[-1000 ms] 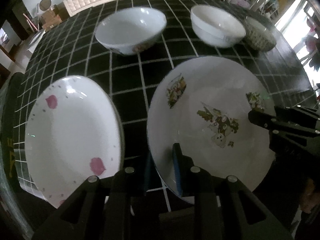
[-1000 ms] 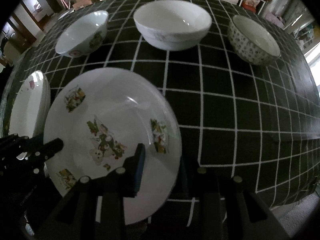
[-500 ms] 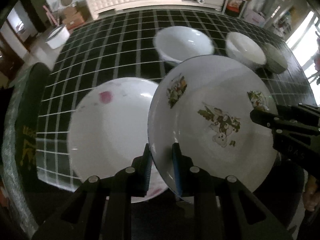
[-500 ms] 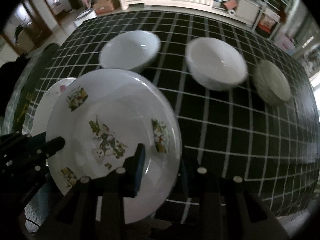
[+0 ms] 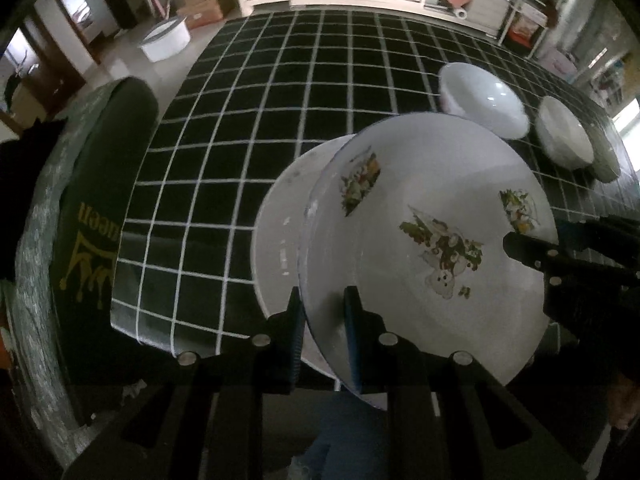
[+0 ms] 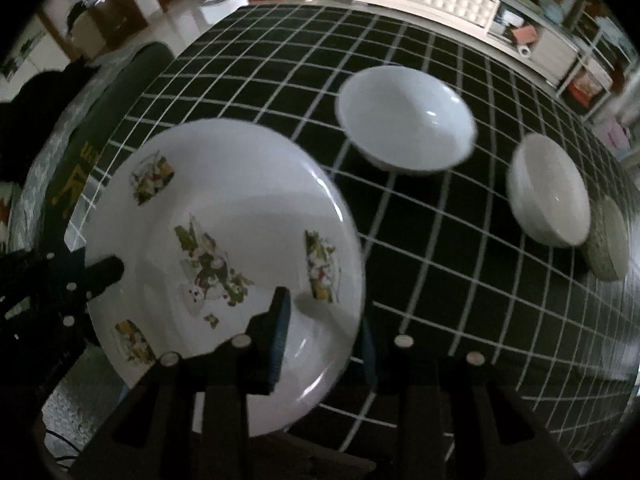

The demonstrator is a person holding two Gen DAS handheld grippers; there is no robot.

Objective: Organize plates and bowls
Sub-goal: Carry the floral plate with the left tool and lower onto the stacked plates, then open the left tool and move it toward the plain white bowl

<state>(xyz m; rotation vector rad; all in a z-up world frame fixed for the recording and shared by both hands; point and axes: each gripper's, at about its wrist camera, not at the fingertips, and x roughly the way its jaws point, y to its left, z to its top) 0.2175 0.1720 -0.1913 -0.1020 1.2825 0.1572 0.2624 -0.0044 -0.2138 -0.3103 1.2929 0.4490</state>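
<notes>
While both grippers carry it, the scene reads, from left edge to right:

Chair back: dark cushion [image 5: 100, 216] with gold lettering and a rough pale border, far left of the left wrist view; soft and matte.

Tablecloth: black cloth [image 5: 320, 80] with a white grid, draped over the table edge at lower left; it looks like it would slide little under crockery.

Plain plate: white plate [image 5: 280, 232] lying flat on the cloth at centre of the left wrist view, glossy, mostly hidden behind the carried one.

Left gripper: left gripper [image 5: 322, 328], lower centre, jaws clenched on the near-left rim of the decorated plate, one blue pad above and one below.

Decorated plate: decorated plate [image 6: 224, 248], round, shallow, glazed white with vegetable motifs; held off the table, partly overlapping the plain plate.

Handling: judged stiff, fairly heavy, slick and breakable; the thin rim is the only hold, so two opposite rim grips seem wise, and a tilt could let it slip.

Right gripper: right gripper [image 6: 322, 340], lower centre of the right wrist view, jaws grasping the plate's near-right rim, one finger on the inner face, the other under the edge.

Bowls: large white bowl [image 6: 406, 118] and smaller white bowl [image 6: 550, 192], smooth and deep, standing apart on the cloth at upper right.

Patterned bowl: speckled bowl [image 6: 608, 240], far right, just beside the smaller white one; whether they touch I cannot tell.
</notes>
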